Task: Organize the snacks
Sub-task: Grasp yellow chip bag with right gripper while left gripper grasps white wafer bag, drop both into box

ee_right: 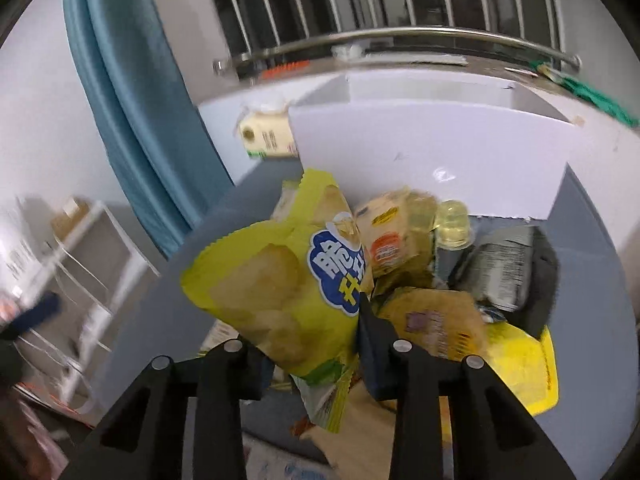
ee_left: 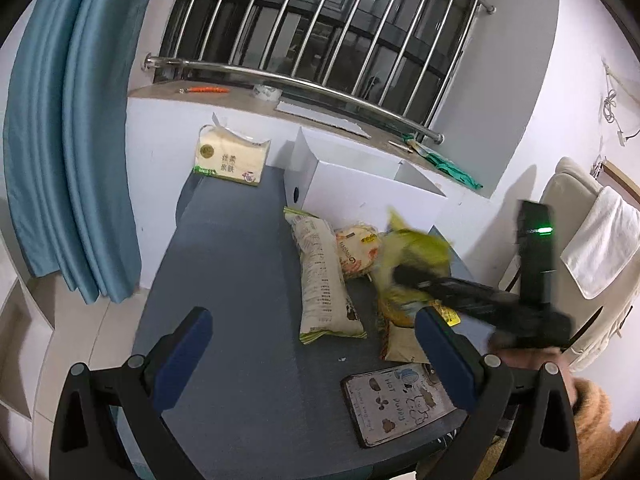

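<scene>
Two grippers work over a blue-grey table (ee_left: 240, 280) pushed against a white wall below a barred window (ee_left: 320, 32). The left gripper (ee_left: 312, 344) hangs above the table's near end with its jaws spread wide and nothing between them. The right gripper (ee_right: 316, 340) pinches a yellow-green chip bag (ee_right: 280, 280) at its lower part, lifted clear of the table; in the left view that bag (ee_left: 412, 248) is a blur at the right gripper's tip.

On the table's right half lies a heap of snacks: a long pale bag (ee_left: 324, 276) lying lengthwise, a round yellow pack (ee_left: 356, 248) just beside it, more yellow packets (ee_right: 440, 320) and a dark packet (ee_right: 500, 268) under the lifted bag. Behind the heap, touching the wall, stands an open white box (ee_left: 360, 188). A tissue pack (ee_left: 230, 158) sits at the far left corner, well apart from the snacks. A phone (ee_left: 400, 404) in a cartoon case lies near the table's front edge.

Blue curtains (ee_left: 80, 140) hang at the left. The sill (ee_left: 224, 100) carries an orange tool (ee_left: 208, 89), a tape roll (ee_left: 266, 92) and a green cloth (ee_left: 452, 170). A cream chair (ee_left: 580, 264) with a white towel (ee_left: 604, 240) stands at the right.
</scene>
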A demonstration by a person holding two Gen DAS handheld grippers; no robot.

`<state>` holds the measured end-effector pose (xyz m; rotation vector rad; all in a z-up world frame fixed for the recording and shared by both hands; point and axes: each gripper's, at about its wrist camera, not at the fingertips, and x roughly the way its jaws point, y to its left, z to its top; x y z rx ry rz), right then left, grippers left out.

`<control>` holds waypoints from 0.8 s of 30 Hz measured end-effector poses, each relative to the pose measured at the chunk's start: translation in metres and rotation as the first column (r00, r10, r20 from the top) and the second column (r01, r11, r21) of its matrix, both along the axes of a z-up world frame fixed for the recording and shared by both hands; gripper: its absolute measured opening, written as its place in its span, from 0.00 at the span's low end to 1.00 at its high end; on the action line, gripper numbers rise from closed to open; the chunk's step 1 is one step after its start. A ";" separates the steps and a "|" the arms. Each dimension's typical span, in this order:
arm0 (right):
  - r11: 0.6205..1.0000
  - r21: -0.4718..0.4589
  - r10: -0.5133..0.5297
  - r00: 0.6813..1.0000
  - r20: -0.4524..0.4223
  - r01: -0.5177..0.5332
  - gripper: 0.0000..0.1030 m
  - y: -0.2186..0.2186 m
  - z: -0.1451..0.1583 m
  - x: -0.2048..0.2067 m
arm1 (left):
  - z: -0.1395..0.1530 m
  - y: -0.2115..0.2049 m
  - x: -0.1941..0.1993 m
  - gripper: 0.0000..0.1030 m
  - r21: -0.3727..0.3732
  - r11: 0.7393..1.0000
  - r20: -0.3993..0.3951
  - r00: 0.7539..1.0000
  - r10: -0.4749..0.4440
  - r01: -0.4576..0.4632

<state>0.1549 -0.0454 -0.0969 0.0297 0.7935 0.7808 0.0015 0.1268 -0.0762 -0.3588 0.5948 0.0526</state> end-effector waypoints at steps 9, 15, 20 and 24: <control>0.981 0.193 -0.020 1.000 0.009 0.018 0.35 -0.084 0.033 -0.025 | -0.023 -0.032 0.067 1.00 0.012 0.994 -0.100 0.989 -0.106 0.108; 0.968 0.235 -0.098 0.995 0.031 0.088 0.35 -0.128 0.049 -0.041 | -0.045 -0.042 0.133 1.00 0.063 0.991 -0.217 0.971 -0.100 0.116; 0.967 0.224 -0.138 0.990 0.040 0.125 0.36 -0.145 0.051 -0.043 | -0.071 -0.032 0.174 0.98 0.081 0.991 -0.310 0.947 -0.078 0.108; 0.965 0.224 -0.143 0.990 0.022 0.134 0.36 -0.146 0.046 -0.039 | -0.081 -0.025 0.181 0.37 0.055 0.991 -0.313 0.944 -0.099 0.122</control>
